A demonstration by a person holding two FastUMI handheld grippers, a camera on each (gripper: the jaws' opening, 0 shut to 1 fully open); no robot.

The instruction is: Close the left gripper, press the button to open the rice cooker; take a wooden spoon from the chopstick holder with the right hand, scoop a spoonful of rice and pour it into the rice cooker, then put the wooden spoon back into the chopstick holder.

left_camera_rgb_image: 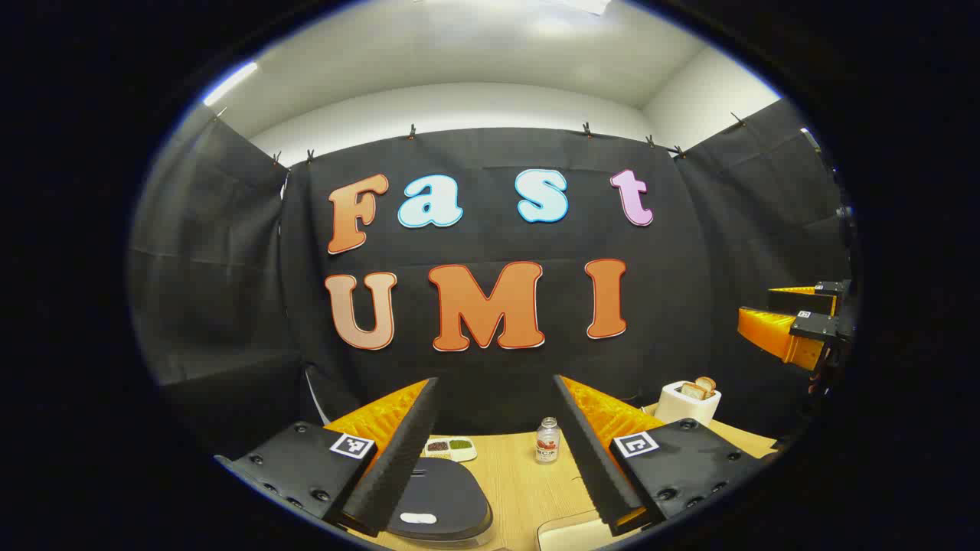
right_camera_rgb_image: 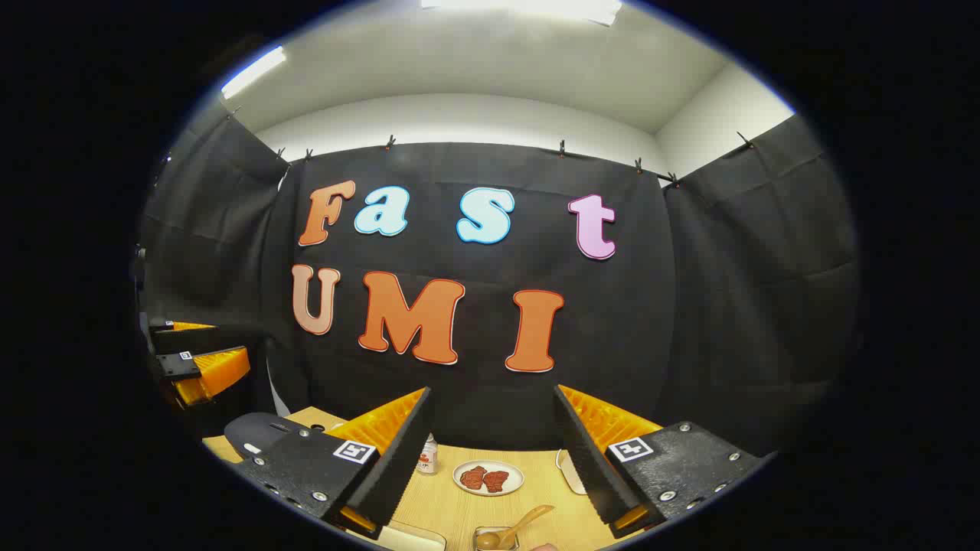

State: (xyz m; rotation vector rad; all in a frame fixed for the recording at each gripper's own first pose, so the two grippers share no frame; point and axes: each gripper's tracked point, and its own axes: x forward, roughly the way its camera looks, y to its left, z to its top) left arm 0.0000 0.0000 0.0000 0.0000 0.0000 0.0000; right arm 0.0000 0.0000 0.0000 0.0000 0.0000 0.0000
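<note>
Lighting comes from ceiling strip lamps [right_camera_rgb_image: 521, 9], overexposed to white glare in my right gripper view. The black cloth wall [left_camera_rgb_image: 498, 229] reads dim; the surface [left_camera_rgb_image: 521, 474] is evenly lit, with soft shadows. Both views are sharp centrally, with strong fisheye bending toward the edges.

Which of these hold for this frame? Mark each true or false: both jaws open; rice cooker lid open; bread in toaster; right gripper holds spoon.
1. Both grippers' jaws stand open: left gripper, right gripper. True.
2. The rice cooker lid is open. False: it is down.
3. Bread sits in the toaster. True.
4. The right gripper holds the wooden spoon. False: the spoon rests in a container on the table.
</note>
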